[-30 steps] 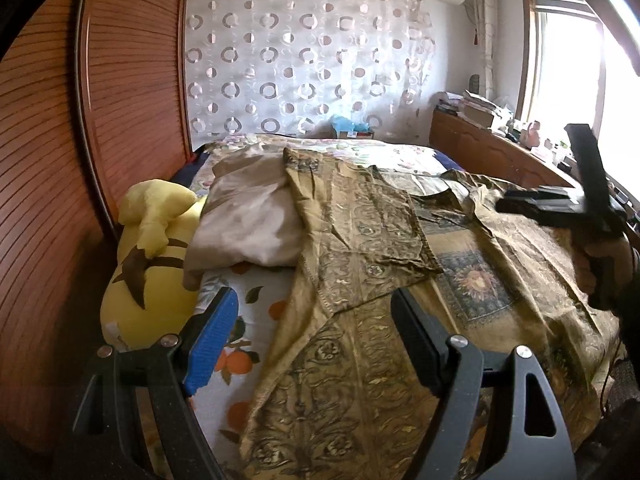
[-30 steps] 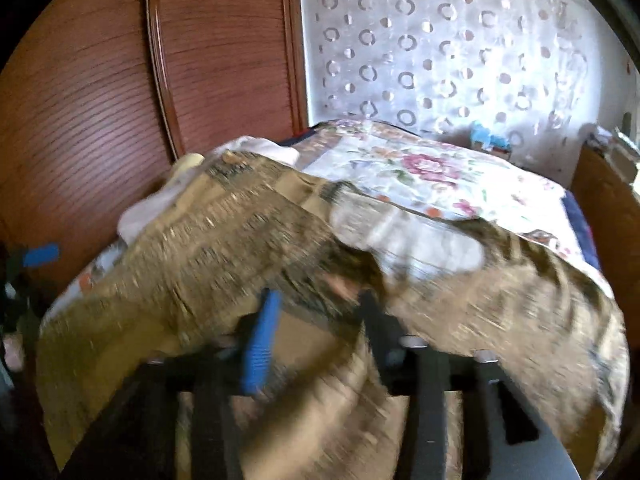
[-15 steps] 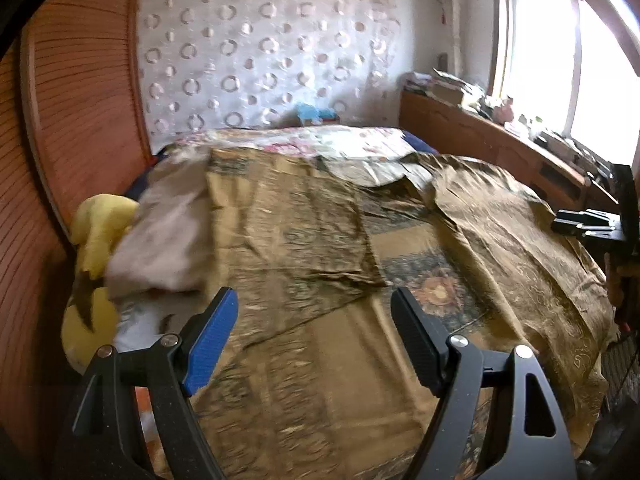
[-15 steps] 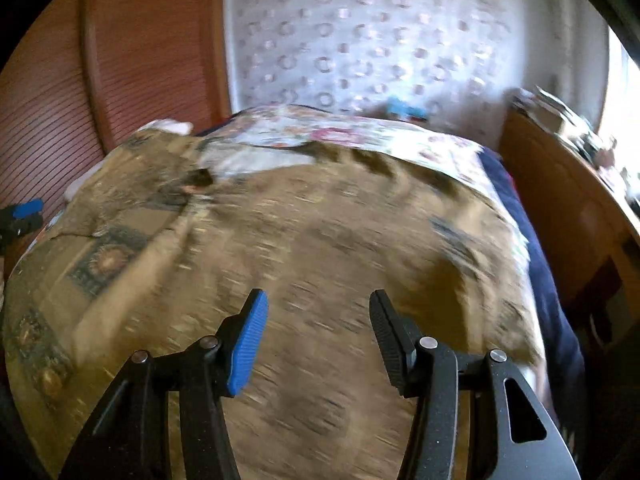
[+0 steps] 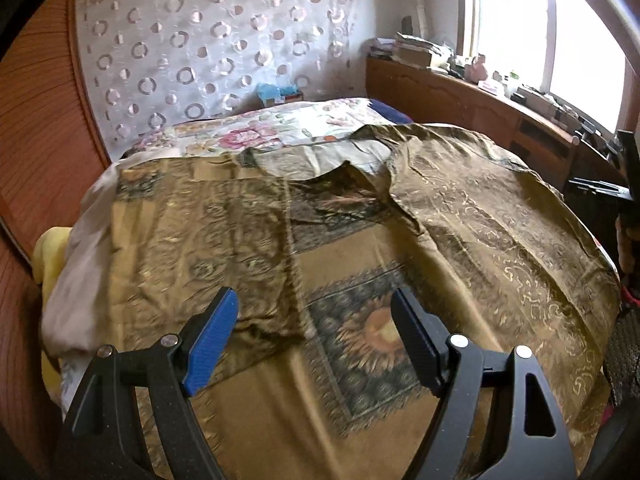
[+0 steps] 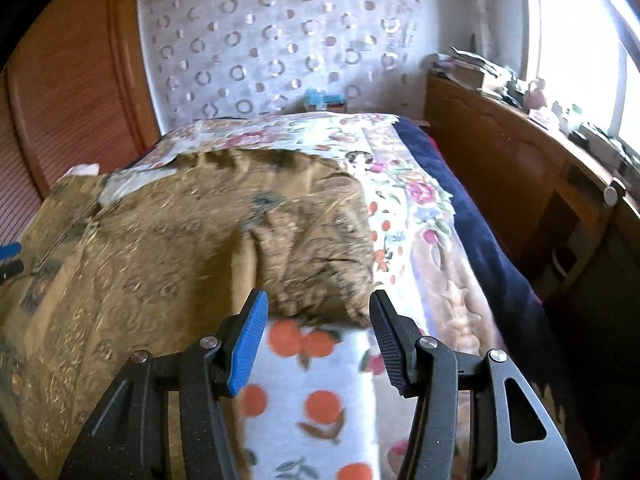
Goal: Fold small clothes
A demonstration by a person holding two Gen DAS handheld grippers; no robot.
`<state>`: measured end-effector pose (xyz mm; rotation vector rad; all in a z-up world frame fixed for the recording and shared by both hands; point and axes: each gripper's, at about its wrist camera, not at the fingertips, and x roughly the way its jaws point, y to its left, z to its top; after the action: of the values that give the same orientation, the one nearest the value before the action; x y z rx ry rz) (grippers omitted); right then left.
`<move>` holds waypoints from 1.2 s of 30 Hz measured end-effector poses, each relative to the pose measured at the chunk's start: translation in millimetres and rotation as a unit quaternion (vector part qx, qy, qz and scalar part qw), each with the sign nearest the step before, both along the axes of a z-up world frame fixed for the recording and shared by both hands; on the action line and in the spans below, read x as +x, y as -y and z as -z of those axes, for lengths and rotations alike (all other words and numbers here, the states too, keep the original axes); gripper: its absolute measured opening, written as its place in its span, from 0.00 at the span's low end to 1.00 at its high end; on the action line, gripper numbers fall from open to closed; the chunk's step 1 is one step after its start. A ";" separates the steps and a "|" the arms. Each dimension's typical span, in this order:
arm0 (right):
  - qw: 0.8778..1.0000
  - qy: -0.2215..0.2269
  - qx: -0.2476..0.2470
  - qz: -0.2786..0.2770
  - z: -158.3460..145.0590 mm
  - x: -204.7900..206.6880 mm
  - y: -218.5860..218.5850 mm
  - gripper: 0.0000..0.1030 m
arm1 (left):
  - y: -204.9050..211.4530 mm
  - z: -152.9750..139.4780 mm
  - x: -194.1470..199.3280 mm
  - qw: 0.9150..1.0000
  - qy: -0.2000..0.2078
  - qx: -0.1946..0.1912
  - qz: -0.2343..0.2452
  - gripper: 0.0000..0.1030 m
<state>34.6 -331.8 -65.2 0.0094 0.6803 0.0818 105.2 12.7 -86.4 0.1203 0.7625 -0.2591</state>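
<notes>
My left gripper [image 5: 314,336] hangs released over the brown patterned garment [image 5: 360,248] spread across the bed [image 6: 472,240]. My right gripper [image 6: 318,338], jaws apart and empty, faces its blurred sleeve edge; the hem is cut off.

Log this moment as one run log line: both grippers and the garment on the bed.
left gripper: open, empty | right gripper: open, empty | gold patterned garment: spread on bed, left side folded inward | step: folding underway
</notes>
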 end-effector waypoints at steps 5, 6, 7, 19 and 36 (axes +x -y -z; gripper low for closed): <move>0.999 -0.023 0.036 0.005 8.0 22.8 5.4 0.53 | 10.8 6.0 12.9 1.000 -0.024 0.000 0.019 0.77; 0.999 -0.029 0.041 0.005 10.9 25.5 4.0 0.53 | 14.3 9.2 15.5 0.999 -0.032 0.004 0.023 0.77; 0.998 -0.034 0.045 0.004 10.2 26.6 9.4 0.53 | 18.0 11.4 17.1 0.999 -0.036 0.010 0.026 0.77; 0.997 -0.059 0.049 -0.009 0.4 44.9 19.8 0.52 | 29.2 32.0 29.9 0.997 -0.067 0.022 0.036 0.79; 0.999 -0.051 0.009 -0.009 -4.0 49.1 30.1 0.09 | 30.3 36.0 34.2 0.996 -0.073 0.020 0.038 0.90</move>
<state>83.7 -361.9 -61.2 0.0242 0.7822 0.1047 139.4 -17.7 -122.4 0.1693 0.9101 -0.3288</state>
